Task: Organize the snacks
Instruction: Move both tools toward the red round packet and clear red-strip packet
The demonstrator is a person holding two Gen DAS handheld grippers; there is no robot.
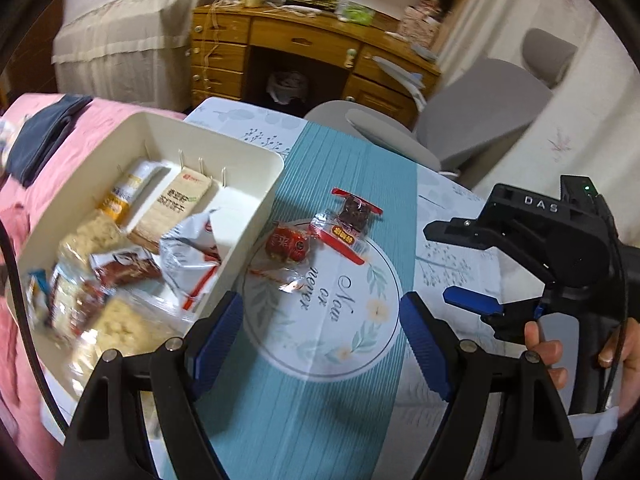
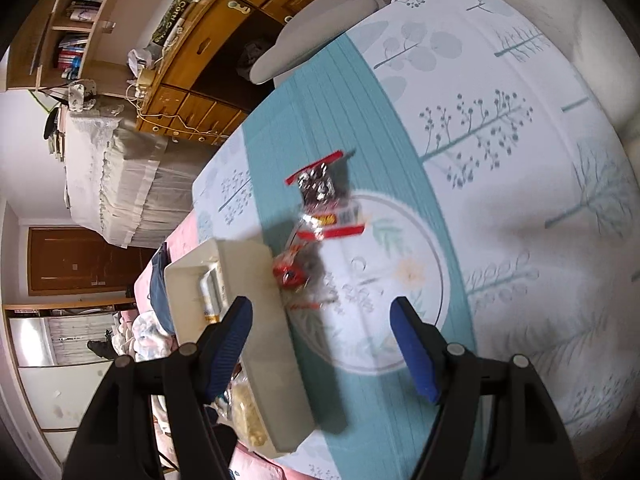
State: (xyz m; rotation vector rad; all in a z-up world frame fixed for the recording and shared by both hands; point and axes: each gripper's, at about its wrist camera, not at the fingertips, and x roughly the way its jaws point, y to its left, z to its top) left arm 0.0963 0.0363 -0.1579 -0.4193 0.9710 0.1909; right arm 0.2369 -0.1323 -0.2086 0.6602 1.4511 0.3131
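Overhead, the left gripper (image 1: 321, 328) hung with its blue-padded fingers (image 1: 218, 334) spread wide apart and nothing between them, above the round "Now or never" motif of the teal table runner (image 1: 320, 168). Two loose snacks lay on that runner ahead of it: a red-wrapped candy (image 1: 287, 245) just beside the outer wall of the cream storage bin (image 1: 256, 196), and a clear packet with red ends (image 1: 347, 225) touching the candy's far side. A scrap of clear wrapper (image 1: 290, 285) sat near the candy, closer to the gripper.

Inside the bin were several snacks already gathered: a tan cracker pack (image 1: 176, 208), a white-and-yellow tube pack (image 1: 128, 188), a white torn-open pouch (image 1: 192, 252), a brown bar wrapper (image 1: 128, 268) and bags of pale puffed pieces (image 1: 124, 326). The bin rested partly on a pink cover (image 1: 100, 116) holding folded dark cloth (image 1: 44, 136).

To the right, the right gripper (image 1: 472, 268) was held by a hand (image 1: 548, 350), its fingers likewise parted and holding nothing. From its own camera, the right gripper (image 2: 322, 344) was over the bin's wall (image 2: 260, 300) and the runner (image 2: 332, 92), with the candy (image 2: 289, 273) and the red-ended packet (image 2: 320, 200) ahead. A wooden desk (image 1: 304, 40) and grey chair (image 1: 480, 108) stood beyond the table.
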